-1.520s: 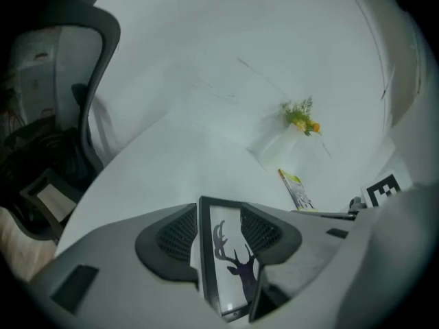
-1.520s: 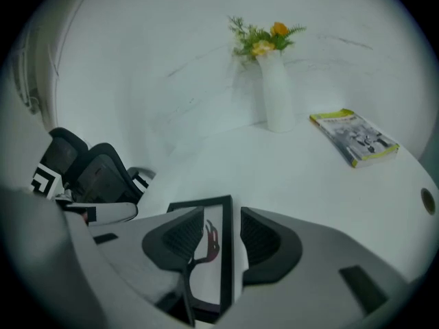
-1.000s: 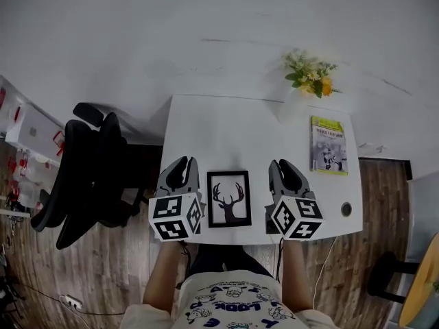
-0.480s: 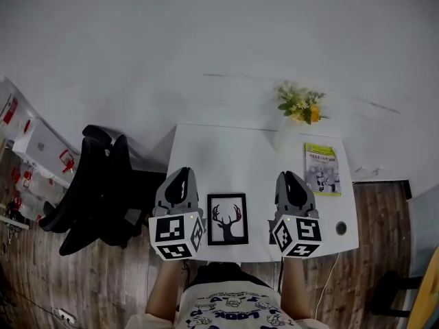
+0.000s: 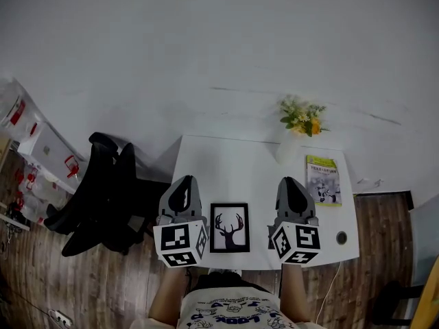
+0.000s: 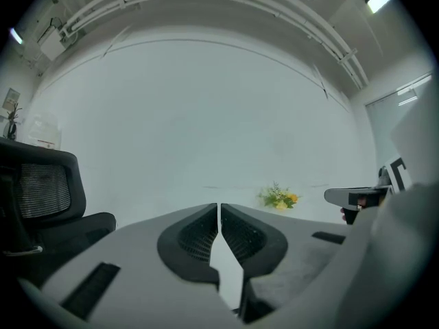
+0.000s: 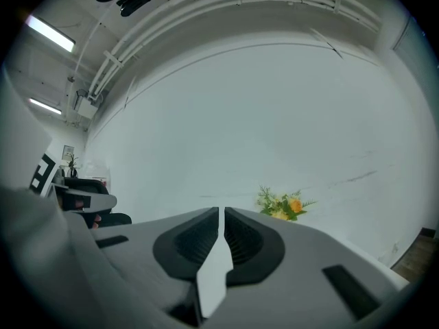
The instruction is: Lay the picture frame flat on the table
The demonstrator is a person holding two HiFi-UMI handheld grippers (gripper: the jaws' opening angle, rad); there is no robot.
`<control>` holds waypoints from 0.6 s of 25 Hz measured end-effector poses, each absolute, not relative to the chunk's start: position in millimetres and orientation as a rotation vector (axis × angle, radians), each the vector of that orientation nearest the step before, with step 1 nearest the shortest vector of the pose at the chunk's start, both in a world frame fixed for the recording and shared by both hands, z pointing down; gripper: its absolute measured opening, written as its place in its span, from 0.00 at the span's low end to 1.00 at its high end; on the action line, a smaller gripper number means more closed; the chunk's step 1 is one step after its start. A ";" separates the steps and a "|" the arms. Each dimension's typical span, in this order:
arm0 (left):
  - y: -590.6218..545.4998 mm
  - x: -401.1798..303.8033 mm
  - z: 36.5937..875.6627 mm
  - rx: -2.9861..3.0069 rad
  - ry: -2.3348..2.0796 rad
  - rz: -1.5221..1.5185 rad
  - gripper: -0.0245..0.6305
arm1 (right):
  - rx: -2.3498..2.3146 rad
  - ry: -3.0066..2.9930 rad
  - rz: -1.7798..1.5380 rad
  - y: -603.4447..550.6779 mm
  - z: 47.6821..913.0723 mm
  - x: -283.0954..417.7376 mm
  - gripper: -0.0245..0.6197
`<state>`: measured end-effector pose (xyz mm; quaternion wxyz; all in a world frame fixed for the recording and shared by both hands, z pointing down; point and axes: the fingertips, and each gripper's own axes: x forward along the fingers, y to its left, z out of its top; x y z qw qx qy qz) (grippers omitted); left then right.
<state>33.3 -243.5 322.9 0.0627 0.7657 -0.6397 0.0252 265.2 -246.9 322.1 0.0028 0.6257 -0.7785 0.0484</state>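
**Flat frame close to the near edge, closed grippers on both sides**

The white table carries everything, and the danger is at its near edge. The left gripper and right gripper are held over that edge. Each has its jaws pressed together with nothing between them. Their own views look out at the far wall, not down at the tabletop.

The picture frame lies between the two grippers at the middle of the near edge. Its deer print faces up, so it looks already laid flat. It seems to be apart from both grippers.

The main risk is a sideways or backward swing of either gripper. That could clip the frame and slide it over the near edge into the person's lap or onto the floor. A fresh grip is likely awkward on so thin a thing lying flat.

The book by the right edge and the flowers at the far right corner are well apart from all this. They are at risk only from a long reach.
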 end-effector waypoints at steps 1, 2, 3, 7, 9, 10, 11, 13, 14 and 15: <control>-243.3 32.8 322.1 2.314 -1.936 0.076 0.09 | 1.961 -2.445 0.149 -247.1 321.2 264.3 0.11; -243.0 32.2 321.4 2.315 -1.939 0.076 0.09 | 1.960 -2.447 0.147 -247.3 320.5 263.4 0.11; -242.8 31.6 320.6 2.316 -1.942 0.075 0.09 | 1.959 -2.450 0.146 -247.5 319.8 262.7 0.11; -242.2 31.1 317.8 2.326 -1.946 0.085 0.09 | 1.960 -2.450 0.131 -247.5 316.9 261.1 0.11; -241.9 31.1 317.0 2.330 -1.951 0.090 0.09 | 1.959 -2.450 0.125 -247.9 316.2 261.0 0.11; -241.9 31.1 316.8 2.330 -1.952 0.089 0.09 | 1.958 -2.451 0.126 -248.2 316.3 260.8 0.11; -241.8 31.1 316.7 2.331 -1.953 0.090 0.09 | 1.954 -2.454 0.131 -248.5 316.9 260.4 0.11; -242.1 30.8 316.4 2.332 -1.953 0.093 0.09 | 1.947 -2.459 0.145 -249.2 318.6 259.2 0.11; -242.3 30.4 316.1 2.332 -1.955 0.094 0.09 | 1.947 -2.460 0.150 -249.6 319.1 258.8 0.11; -242.6 29.9 315.5 2.332 -1.957 0.093 0.09 | 1.949 -2.459 0.151 -249.9 319.3 258.5 0.11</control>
